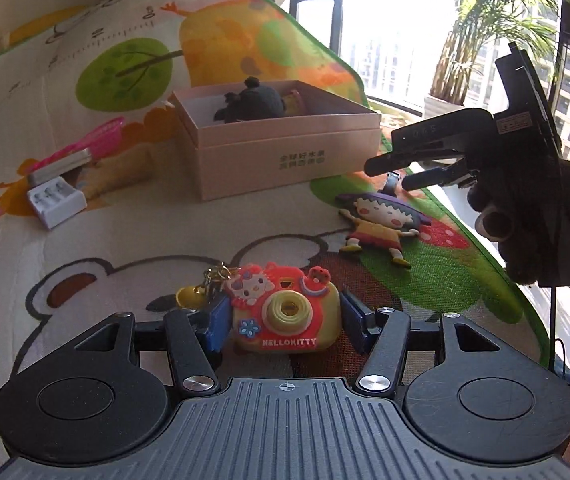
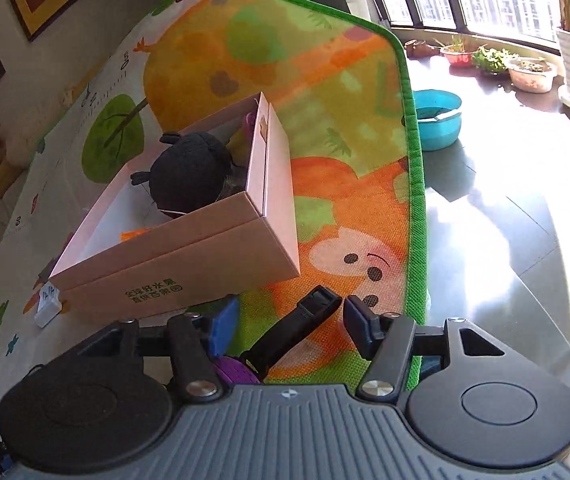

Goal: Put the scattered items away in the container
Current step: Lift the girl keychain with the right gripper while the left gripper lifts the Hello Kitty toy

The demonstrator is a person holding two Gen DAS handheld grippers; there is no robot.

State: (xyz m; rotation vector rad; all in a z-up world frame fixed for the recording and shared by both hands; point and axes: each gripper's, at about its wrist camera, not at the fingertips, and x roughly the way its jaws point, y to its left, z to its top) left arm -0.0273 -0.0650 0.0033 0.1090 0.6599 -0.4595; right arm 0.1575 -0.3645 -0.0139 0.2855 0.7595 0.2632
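Note:
A pink cardboard box (image 1: 285,152) stands open on the play mat with a black plush toy (image 1: 253,100) inside; the right wrist view shows the box (image 2: 189,264) and plush (image 2: 189,172) too. My left gripper (image 1: 283,320) is open, its blue pads on either side of a red and yellow Hello Kitty camera keychain (image 1: 285,312) lying on the mat. My right gripper (image 2: 289,320) is open above a black strap (image 2: 297,328) attached to a purple item (image 2: 237,370). In the left wrist view the right gripper (image 1: 393,172) hovers over a cartoon girl figure (image 1: 381,224).
A pink comb (image 1: 85,148) and a white battery charger (image 1: 55,200) lie left of the box. The mat's green edge (image 2: 415,200) borders a shiny dark floor with a blue bowl (image 2: 437,120) and plant pots (image 2: 533,76) by the window.

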